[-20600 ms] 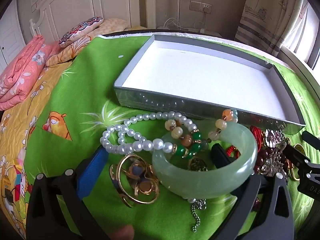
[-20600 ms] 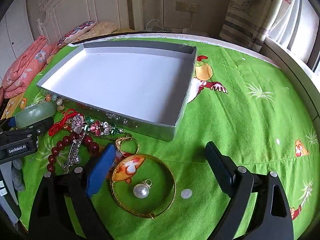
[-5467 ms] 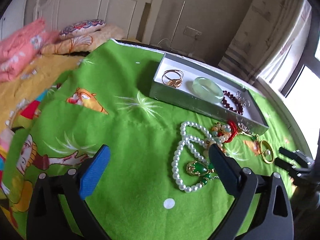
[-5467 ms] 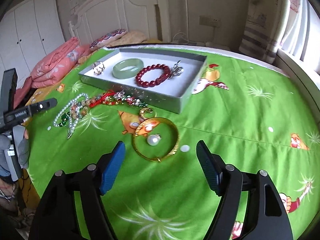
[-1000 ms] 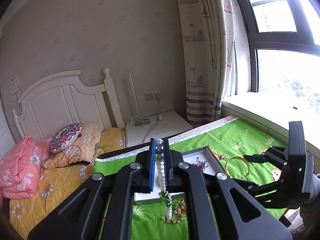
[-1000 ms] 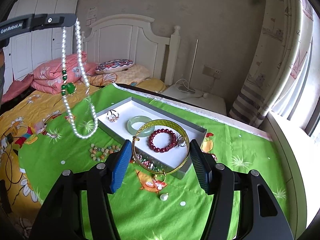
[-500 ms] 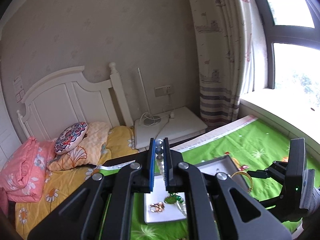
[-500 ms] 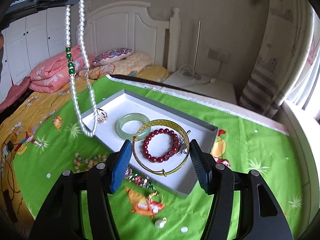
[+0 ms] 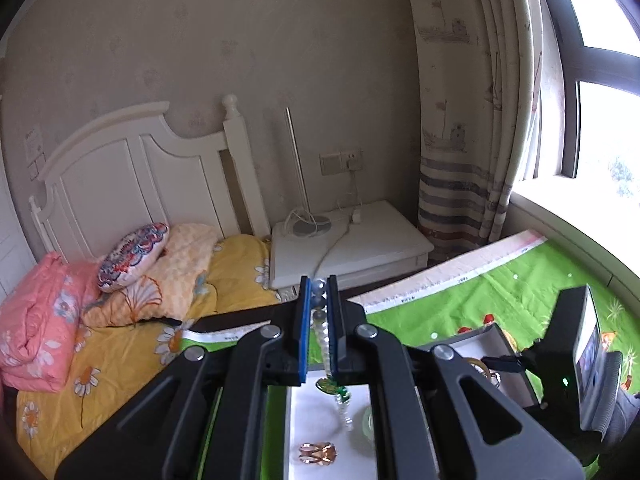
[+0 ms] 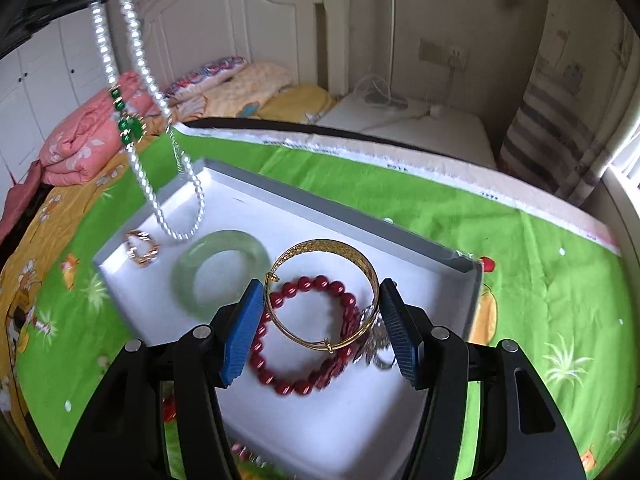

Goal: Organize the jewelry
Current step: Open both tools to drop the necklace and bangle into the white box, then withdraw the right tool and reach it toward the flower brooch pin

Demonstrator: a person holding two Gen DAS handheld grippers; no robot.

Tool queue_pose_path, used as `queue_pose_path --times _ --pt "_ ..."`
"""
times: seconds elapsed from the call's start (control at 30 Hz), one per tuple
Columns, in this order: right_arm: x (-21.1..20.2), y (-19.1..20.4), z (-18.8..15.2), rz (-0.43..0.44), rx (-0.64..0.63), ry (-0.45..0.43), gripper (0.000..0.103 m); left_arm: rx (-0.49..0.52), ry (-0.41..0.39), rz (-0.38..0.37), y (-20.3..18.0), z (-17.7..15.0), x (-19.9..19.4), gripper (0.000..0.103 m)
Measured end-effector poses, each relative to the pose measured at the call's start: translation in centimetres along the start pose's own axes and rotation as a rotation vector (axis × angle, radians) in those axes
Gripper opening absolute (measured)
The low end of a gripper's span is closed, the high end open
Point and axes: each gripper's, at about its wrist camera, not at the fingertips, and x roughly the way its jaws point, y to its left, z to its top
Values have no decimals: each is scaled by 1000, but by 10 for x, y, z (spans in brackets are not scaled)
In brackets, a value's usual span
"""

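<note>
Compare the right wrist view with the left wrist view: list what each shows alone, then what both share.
Right wrist only: the gold bangle clamped in the right gripper, with the red bead bracelet in full below it. Left wrist only: the window and the left gripper pinching the strand up close. Both: the pearl necklace, the gold ring, the jade bangle and the white tray.

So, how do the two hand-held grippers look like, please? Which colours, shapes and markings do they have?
Both are black plastic frames with silver round screws. On the right hand-held gripper, each finger carries a blue ribbed pad. The left hand-held gripper has the same blue pads, seen edge-on. In the left wrist view the right unit's body shows a small green light. No sleeve or cable is visible.
</note>
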Motion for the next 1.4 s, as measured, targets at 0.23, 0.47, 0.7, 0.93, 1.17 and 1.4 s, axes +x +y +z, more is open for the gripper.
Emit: queue_pose_path --times 0.23,0.47,0.7,0.93,1.17,1.4 --pt "33 -3 5 -10 -6 78 58 3 149 13 -9 -45 56 7" --pt "34 -9 5 9 9 102 66 5 381 37 -10 -108 104 7" --pt "-7 -12 -7 66 44 11 82 -152 336 13 19 -123 84 78" --pt "-88 -23 -42 72 52 -156 85 -255 134 68 45 -124 -2 100" --pt "-126 -29 -111 32 71 -179 86 -215 125 114 20 -169 -73 101" --pt "-125 -20 -160 29 92 -111 86 -239 204 64 1 -223 -92 101"
